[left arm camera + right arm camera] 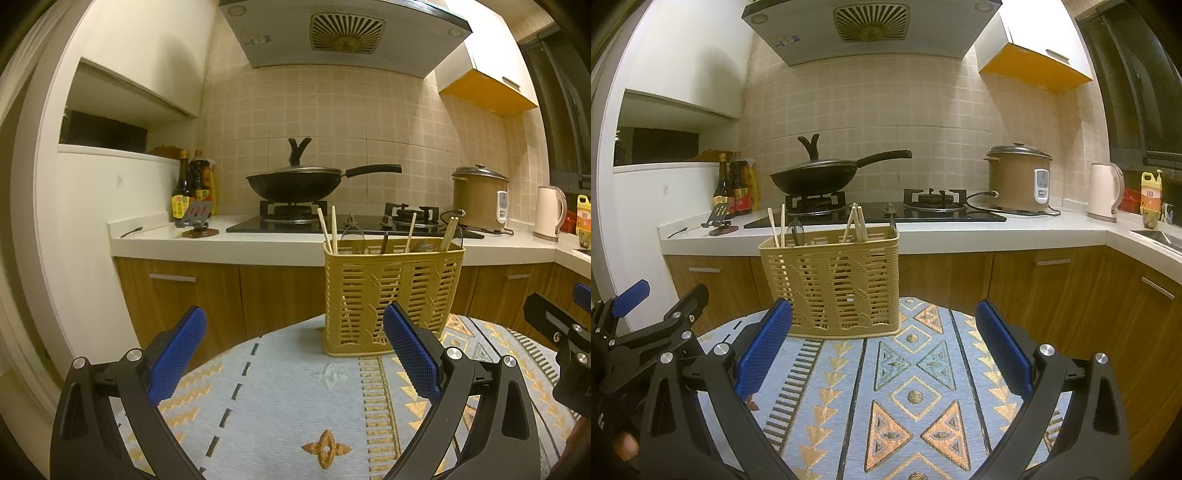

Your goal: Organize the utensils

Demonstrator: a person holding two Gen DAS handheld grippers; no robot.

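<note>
A yellow slotted utensil basket (391, 299) stands upright at the far edge of a round table with a patterned blue cloth (280, 398). Wooden chopsticks (328, 230) and spoon ends (351, 236) stick up out of it. It also shows in the right wrist view (831, 280), with chopsticks (857, 223) in it. My left gripper (295, 328) is open and empty, short of the basket. My right gripper (884, 325) is open and empty, just right of the basket's near side. The right gripper shows at the left view's right edge (565, 332).
Beyond the table runs a kitchen counter (923, 232) with a gas hob, a black wok (820, 177), sauce bottles (735, 188), a rice cooker (1019, 181) and a kettle (1104, 192). Wooden cabinets (1052, 280) stand below.
</note>
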